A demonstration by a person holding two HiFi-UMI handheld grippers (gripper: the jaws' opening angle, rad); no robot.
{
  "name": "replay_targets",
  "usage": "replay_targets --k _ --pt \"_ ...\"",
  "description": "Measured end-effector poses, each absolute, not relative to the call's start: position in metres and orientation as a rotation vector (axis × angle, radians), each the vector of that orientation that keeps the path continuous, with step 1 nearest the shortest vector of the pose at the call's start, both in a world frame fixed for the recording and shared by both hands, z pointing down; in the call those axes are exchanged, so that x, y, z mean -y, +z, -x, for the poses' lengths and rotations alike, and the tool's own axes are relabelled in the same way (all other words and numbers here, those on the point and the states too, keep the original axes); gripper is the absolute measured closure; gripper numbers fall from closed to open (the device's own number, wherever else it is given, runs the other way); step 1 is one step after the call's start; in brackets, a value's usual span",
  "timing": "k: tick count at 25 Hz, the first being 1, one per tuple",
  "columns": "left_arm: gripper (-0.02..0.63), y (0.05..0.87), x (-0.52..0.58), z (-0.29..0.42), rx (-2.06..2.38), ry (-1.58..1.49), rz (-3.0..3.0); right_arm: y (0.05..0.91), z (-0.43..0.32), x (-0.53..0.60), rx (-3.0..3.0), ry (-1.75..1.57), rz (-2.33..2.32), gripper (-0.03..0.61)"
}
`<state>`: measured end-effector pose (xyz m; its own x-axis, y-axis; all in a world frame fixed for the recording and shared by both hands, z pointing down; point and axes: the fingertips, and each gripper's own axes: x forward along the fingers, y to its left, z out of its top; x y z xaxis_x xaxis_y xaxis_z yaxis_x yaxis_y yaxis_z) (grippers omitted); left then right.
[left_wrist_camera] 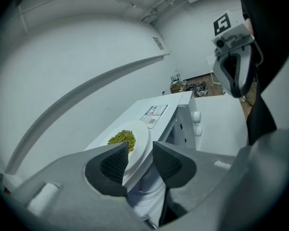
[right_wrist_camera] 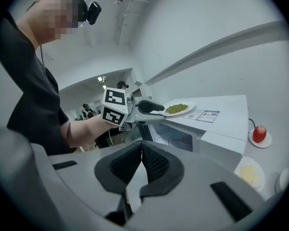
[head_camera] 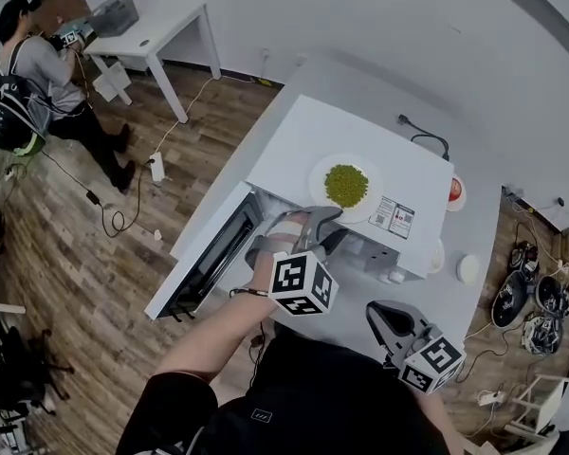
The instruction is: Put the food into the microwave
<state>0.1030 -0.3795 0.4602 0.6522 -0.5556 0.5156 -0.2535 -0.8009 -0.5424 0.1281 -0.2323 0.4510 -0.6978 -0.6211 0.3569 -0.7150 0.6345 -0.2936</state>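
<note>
On the microwave (head_camera: 384, 145), a plate (head_camera: 320, 193) of green peas (head_camera: 346, 185), rim between the parted jaws of the left gripper (left_wrist_camera: 140, 156); right gripper (right_wrist_camera: 140, 152) closed, empty

A bare test lab, not a home kitchen: plain white walls, plank floor (head_camera: 66, 254) trailing cables (head_camera: 114, 224), a microwave (head_camera: 303, 140) alone on a white worktop (head_camera: 479, 226). A person (head_camera: 47, 74) stands at a desk (head_camera: 161, 31) at ten o'clock, and gear (head_camera: 531, 301) is heaped at four.

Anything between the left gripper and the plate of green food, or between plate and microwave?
Nothing visible. The left gripper straddles the round white plate with open jaws; the white microwave has its door open.
</note>
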Motion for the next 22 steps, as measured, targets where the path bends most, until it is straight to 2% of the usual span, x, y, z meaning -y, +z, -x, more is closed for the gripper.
replay_targets --k 4,14,20,22 --pt "0.433 0.479 0.38 -0.108 -0.542 -1.055 2.418 0.448 -0.142 0.234 2.618 0.619 -1.177 0.564" --pt "0.434 0.485 0.369 -0.113 -0.439 -1.127 2.226 0.449 -0.149 0.232 2.623 0.651 -1.232 0.565" --pt "0.527 0.481 0.358 -0.112 -0.455 -1.11 2.199 0.454 -0.146 0.227 2.642 0.66 -1.205 0.563" --pt "0.534 0.481 0.359 -0.112 -0.472 -1.109 2.162 0.454 -0.146 0.224 2.646 0.667 -1.2 0.565"
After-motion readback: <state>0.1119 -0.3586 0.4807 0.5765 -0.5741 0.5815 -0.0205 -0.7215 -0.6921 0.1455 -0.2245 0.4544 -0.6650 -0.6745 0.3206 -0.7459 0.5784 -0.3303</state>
